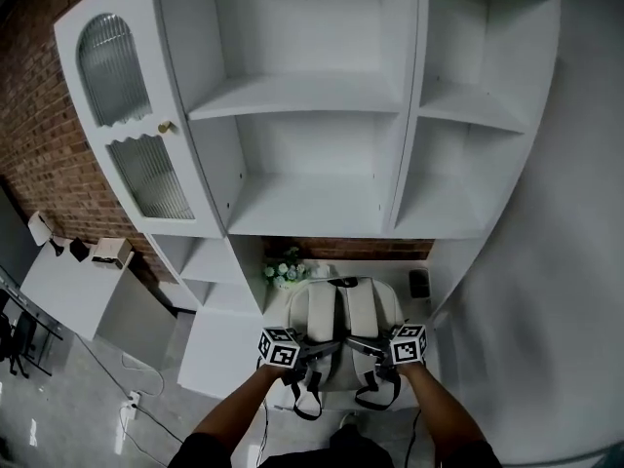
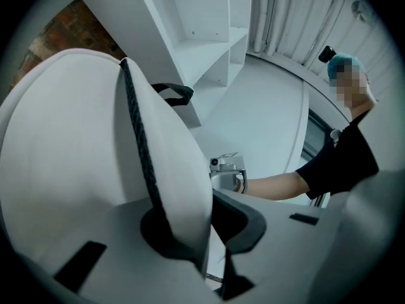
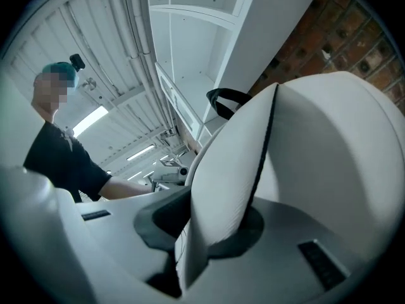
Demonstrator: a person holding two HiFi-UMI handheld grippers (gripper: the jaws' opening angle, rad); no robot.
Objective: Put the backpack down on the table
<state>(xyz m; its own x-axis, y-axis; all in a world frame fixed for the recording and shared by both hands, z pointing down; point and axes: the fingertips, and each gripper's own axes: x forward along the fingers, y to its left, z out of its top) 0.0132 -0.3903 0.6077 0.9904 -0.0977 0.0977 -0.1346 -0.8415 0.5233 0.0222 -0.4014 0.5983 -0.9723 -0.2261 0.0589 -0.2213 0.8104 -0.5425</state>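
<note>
The pale backpack (image 1: 343,325) is held upright at the white table (image 1: 224,354) beneath the shelving (image 1: 302,96), near a small plant (image 1: 285,271). One shoulder strap (image 2: 174,170) is clamped by the left gripper (image 2: 212,236), and the other strap (image 3: 228,189) by the right gripper (image 3: 190,233).

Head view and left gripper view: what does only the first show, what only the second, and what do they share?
Only the head view: the glass cabinet door, the flowers, the whole backpack from above. Only the left gripper view: the left gripper up close, shut on a shoulder strap, and the ceiling. Both: the backpack, white shelves, brick wall, right gripper.
</note>
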